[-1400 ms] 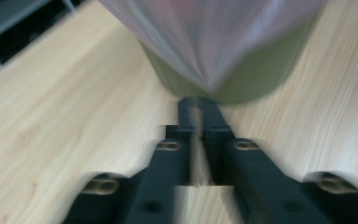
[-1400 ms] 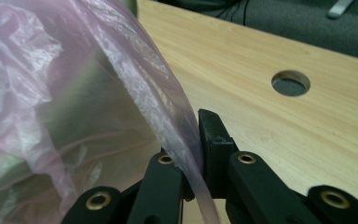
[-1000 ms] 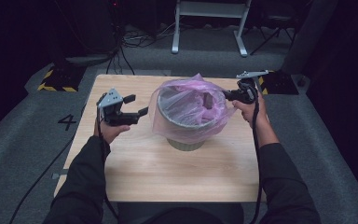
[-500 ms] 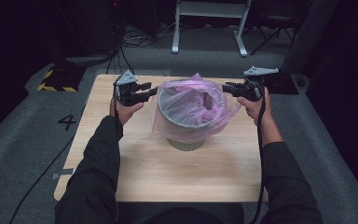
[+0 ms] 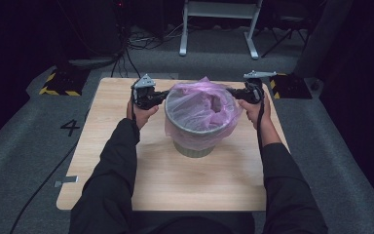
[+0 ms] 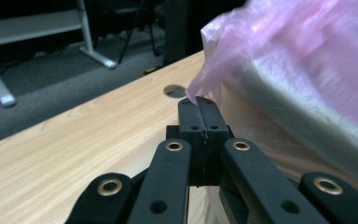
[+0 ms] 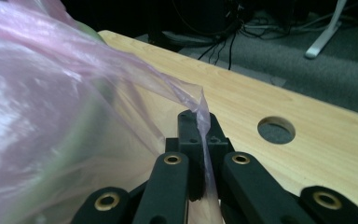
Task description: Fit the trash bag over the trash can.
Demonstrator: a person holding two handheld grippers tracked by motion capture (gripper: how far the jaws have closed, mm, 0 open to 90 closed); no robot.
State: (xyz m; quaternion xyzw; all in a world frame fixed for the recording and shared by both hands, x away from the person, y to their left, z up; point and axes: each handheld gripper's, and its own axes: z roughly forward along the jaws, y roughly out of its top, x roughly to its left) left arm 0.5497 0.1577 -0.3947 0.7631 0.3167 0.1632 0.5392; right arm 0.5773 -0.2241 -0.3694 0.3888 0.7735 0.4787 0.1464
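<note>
At bin (image 5: 195, 146) rim, my left gripper (image 5: 159, 96) and right gripper (image 5: 233, 92) had just clamped pink bag (image 5: 202, 105) edges; lifting bag out remained.

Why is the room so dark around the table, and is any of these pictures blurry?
High view: light falls on the wooden table, the floor behind stays dim. Left gripper view: the pink plastic bag is smeared and soft, while the fingers look sharp. Right gripper view: the bag's near film is hazy.
</note>
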